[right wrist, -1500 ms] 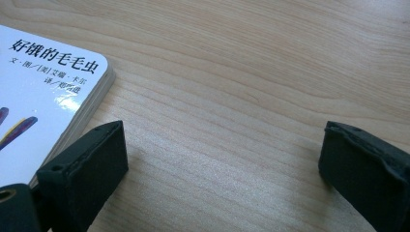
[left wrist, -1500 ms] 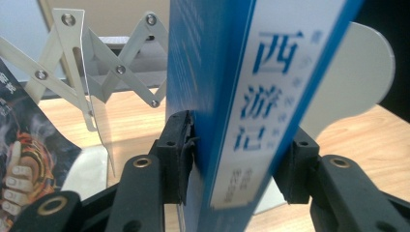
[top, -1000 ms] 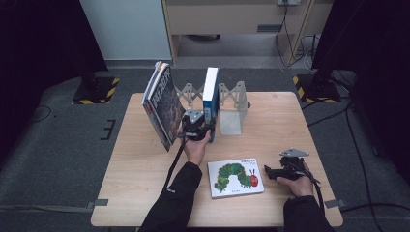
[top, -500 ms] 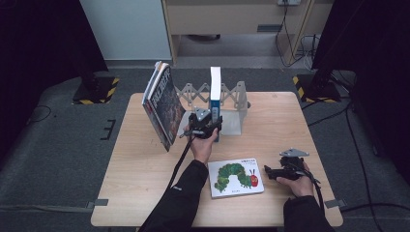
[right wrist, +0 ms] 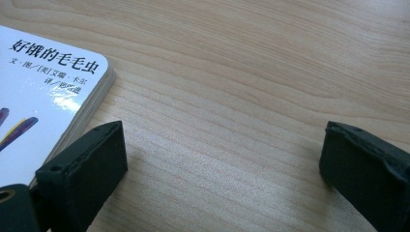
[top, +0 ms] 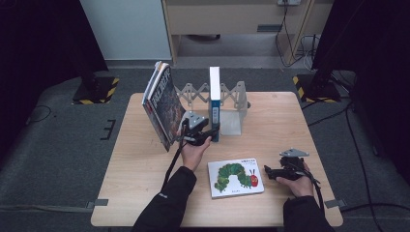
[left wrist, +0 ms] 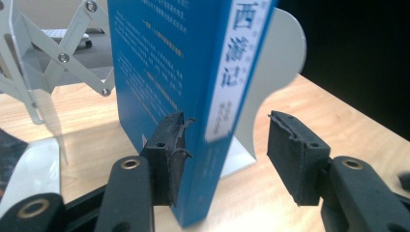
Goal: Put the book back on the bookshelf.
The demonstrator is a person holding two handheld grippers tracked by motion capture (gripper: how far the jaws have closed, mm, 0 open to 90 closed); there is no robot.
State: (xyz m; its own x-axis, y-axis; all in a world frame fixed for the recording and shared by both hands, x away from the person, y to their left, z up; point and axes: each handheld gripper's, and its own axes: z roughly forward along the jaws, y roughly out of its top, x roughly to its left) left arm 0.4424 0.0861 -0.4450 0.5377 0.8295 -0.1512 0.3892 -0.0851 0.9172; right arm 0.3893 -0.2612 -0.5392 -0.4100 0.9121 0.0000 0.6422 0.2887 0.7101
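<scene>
A blue book (top: 214,96) stands upright on the table, its far side against a white bookend (top: 231,123). My left gripper (top: 210,135) reaches around its lower spine. In the left gripper view the blue book (left wrist: 193,72) is between the jaws, which have just been opening: one pad (left wrist: 167,145) lies against the cover and the other pad (left wrist: 290,150) stands clear of the spine. My right gripper (top: 268,172) rests open on the table at the right. It lies just right of a flat white caterpillar book (top: 235,177), whose corner (right wrist: 43,77) shows beside one pad (right wrist: 89,164).
Several larger books (top: 162,104) lean at the left end of the grey scissor-type rack (top: 193,92), close to my left hand. The wooden table (top: 290,125) has bare room at right and front left. Dark floor and yellow-black stands surround it.
The blue book has swung from showing its cover to standing upright, spine toward me. The left hand has shifted slightly right and toward me. The right hand has not moved.
</scene>
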